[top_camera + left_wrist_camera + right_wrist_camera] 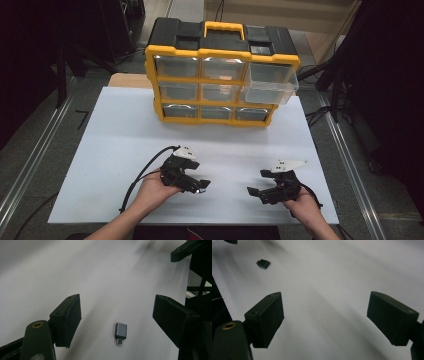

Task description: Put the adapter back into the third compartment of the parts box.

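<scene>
A small grey USB adapter [120, 331] lies flat on the white table board [125, 150], its plug end toward the camera. My left gripper [117, 308] hovers over it, open, one jaw on either side and neither touching it. In the high view the left gripper [201, 185] is at front centre-left, held by a hand. My right gripper [253, 191] is at front centre-right, open, pointing left toward the other. From the right gripper [327, 307] view the adapter [263, 263] lies far off at the upper left, with bare board between the jaws.
A yellow and black organiser case [220, 75] with clear drawers stands at the back of the board. Its upper right drawer [270, 82] is pulled out. Metal rails run along both sides of the table. The right gripper's jaw [185, 250] shows at the left gripper view's top right.
</scene>
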### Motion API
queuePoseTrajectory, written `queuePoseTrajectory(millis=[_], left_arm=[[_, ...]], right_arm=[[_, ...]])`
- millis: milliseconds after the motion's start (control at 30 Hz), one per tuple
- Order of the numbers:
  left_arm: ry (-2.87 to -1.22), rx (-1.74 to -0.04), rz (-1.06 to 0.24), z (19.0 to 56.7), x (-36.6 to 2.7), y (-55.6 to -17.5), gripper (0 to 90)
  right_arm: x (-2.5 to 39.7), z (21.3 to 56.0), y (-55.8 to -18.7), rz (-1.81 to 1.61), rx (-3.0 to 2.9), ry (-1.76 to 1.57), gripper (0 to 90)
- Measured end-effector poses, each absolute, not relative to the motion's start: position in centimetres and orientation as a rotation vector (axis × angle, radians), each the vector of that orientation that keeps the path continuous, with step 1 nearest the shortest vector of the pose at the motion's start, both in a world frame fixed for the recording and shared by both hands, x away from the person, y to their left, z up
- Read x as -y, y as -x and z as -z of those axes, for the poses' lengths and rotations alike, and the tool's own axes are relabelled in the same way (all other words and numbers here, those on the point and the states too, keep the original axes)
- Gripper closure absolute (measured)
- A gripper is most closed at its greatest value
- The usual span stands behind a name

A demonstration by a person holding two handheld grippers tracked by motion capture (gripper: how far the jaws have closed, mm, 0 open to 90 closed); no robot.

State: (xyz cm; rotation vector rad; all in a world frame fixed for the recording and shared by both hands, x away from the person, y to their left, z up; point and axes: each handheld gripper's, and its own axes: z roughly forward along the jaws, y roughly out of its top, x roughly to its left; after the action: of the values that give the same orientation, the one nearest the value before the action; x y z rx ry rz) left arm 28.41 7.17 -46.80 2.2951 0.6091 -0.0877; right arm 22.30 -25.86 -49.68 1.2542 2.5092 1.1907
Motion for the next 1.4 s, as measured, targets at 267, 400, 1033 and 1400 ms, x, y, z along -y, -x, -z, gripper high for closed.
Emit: queuePoseTrajectory(millis=[267, 400, 1033, 1400], left_arm=[[-2.339, -0.610, 0.103, 47.7, -7.0, -28.2, 25.2], [-2.361, -0.607, 0.115, 48.2, -6.7, -28.2, 25.1], [-2.536, -0.462, -0.167, 49.5, -5.1, -26.0, 38.4], [-2.537, -0.438, -0.152, 49.3, -5.1, -25.2, 59.6]], right_arm=[[25.9, 49.7, -22.3, -1.188, -2.510, -1.258, 12.3], [25.8, 49.7, -22.3, -1.185, -2.513, -1.255, 12.3], [25.9, 49.7, -22.3, -1.181, -2.514, -1.254, 12.2], [25.9, 49.7, -22.3, -1.179, -2.515, -1.248, 12.3]])
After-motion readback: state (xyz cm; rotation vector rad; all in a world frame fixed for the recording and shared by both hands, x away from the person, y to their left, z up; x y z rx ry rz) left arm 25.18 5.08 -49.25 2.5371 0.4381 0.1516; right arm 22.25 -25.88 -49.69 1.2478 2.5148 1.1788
